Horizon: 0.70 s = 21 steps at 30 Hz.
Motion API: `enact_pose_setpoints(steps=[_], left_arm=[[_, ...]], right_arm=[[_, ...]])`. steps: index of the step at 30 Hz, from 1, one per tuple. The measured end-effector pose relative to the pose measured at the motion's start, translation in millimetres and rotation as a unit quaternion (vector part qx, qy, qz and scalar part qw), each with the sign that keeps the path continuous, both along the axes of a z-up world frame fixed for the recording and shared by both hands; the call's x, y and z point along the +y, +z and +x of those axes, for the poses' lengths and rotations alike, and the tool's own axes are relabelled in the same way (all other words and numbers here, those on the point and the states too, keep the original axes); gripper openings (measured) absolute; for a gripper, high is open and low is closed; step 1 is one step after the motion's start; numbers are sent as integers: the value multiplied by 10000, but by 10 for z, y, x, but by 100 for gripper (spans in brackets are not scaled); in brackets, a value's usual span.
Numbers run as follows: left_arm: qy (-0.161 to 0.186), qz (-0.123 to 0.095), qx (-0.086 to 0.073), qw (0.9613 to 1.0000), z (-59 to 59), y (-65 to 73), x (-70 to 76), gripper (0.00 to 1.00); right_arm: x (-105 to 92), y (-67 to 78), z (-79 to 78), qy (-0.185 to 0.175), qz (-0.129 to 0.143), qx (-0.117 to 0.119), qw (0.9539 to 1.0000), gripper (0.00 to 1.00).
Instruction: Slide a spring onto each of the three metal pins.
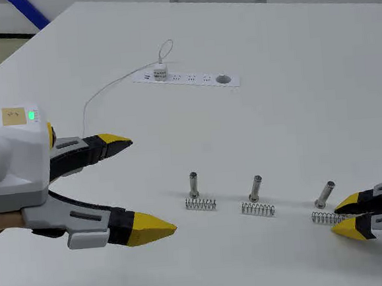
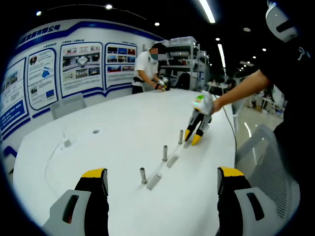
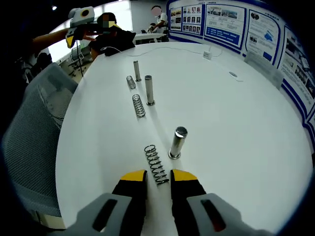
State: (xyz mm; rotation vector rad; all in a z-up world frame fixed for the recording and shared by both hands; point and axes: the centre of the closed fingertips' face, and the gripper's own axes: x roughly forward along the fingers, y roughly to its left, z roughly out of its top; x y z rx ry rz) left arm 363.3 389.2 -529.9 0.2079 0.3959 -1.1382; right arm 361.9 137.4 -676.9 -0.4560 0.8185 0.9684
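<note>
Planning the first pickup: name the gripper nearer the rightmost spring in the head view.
Right. The right gripper has its tips at the spring; the left gripper hovers far to its left.

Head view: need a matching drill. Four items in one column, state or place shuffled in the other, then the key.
Items:
1. left gripper
2. right gripper
3. middle spring
4. white plug

States or places:
A. sits in the socket strip set into the table
B. jaws wide apart, nothing between them
C. lies flat in front of the middle pin
D. jaws close together, tips at the end of the rightmost spring

Pairs: 1-B, 2-D, 3-C, 4-A
</note>
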Motion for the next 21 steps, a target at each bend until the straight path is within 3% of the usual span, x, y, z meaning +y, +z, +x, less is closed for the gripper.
enact_pose_setpoints(steps=[3, 10, 21], left_arm=[[-33, -9, 35, 10000, -15, -6, -20, 94], [-83, 59, 27, 9999, -44, -8, -35, 94], [-60, 118, 19, 9999, -72, -9, -20, 94]], right_arm=[[68, -13, -45, 120, 91, -3, 9999, 14], [109, -23, -68, 140, 122, -27, 9998, 12], [90, -6, -77, -81, 63, -157, 9998, 11]])
